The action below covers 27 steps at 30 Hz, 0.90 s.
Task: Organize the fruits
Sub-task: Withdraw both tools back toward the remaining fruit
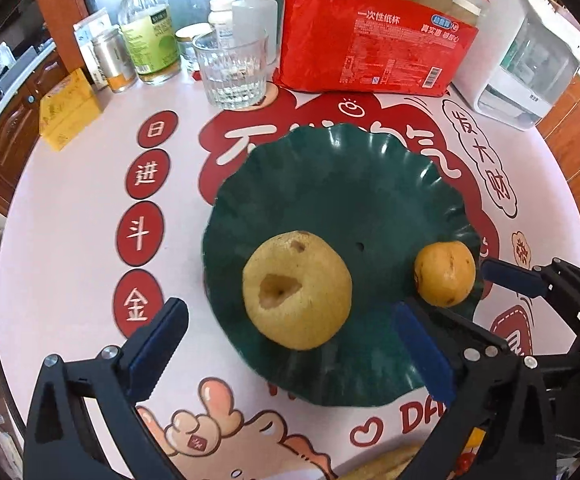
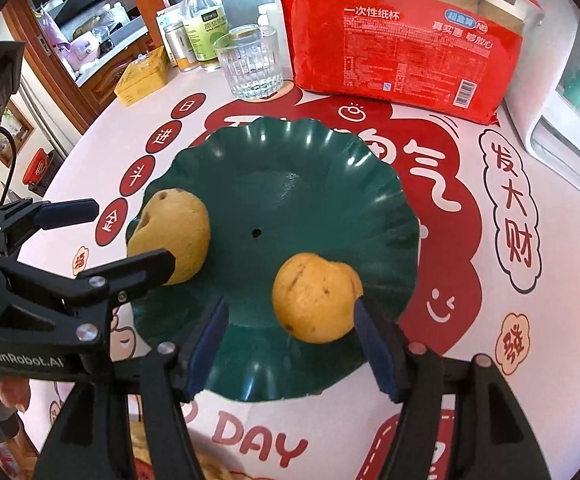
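Both fruits are on the green plate (image 1: 330, 184), which sits mid-tabletop (image 1: 69, 220) on the printed red-and-white cover. Large yellow pear (image 1: 296, 290) rests on the plate's left side, near its front rim; small yellow fruit (image 1: 445, 273) sits at the right rim. Left tongs (image 1: 290, 352) are spread wide, pads well clear either side of the pear, nothing gripped. Right tongs (image 2: 290, 356) are also apart: the small fruit (image 2: 316, 298) lies between and just ahead of the pads, the right pad looks just beside its skin, but no clamp that I can see. I read this as the release/retreat step, both placements done. To do it well: lift each pair of tongs straight up along its own axis, no sideways sweep, since both fruits are round and the plate floor slopes toward the centre hole, so any nudge rolls them. Right side is the tighter one; open a touch more before pulling away so the pad doesn't drag the small fruit over the fluted rim. Keep clear of the glass tumbler (image 1: 231, 72) and red cup pack (image 1: 374, 40) at the far edge. A yellowish item shows at the near edge, under the left tongs; too cut off to identify, possibly another fruit to fetch.
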{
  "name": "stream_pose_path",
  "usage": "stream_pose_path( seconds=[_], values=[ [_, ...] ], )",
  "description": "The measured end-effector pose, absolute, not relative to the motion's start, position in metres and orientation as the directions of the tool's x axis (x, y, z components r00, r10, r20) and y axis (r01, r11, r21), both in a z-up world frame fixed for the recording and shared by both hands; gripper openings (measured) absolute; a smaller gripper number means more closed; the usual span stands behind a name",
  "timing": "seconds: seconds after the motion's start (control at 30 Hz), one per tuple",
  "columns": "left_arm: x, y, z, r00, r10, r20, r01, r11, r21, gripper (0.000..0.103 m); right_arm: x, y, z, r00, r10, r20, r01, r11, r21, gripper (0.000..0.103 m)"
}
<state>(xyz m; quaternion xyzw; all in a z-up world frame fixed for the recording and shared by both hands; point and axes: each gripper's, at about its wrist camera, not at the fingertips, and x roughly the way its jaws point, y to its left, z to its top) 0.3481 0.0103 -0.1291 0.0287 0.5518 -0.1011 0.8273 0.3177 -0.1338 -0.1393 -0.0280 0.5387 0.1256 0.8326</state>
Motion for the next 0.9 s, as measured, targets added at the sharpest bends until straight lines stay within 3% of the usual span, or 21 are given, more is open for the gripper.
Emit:
stream_pose_path(
  seconds=[0.43, 0.9],
  values=[
    [0.288, 0.026, -0.076, 0.481, -0.103, -0.871, 0.181, 0.983, -0.016, 0.102, 0.276, -0.144, -0.112, 0.414, 0.145, -0.899, -0.193, 0.979, 0.069, 0.065],
    [0.184, 0.031, -0.028, 0.566, -0.138, -0.813, 0.189, 0.981, -0.034, 0.102, 0.18, -0.157, -0.05, 0.579, 0.183, -0.794, -0.175, 0.98, 0.098, 0.065]
  ],
)
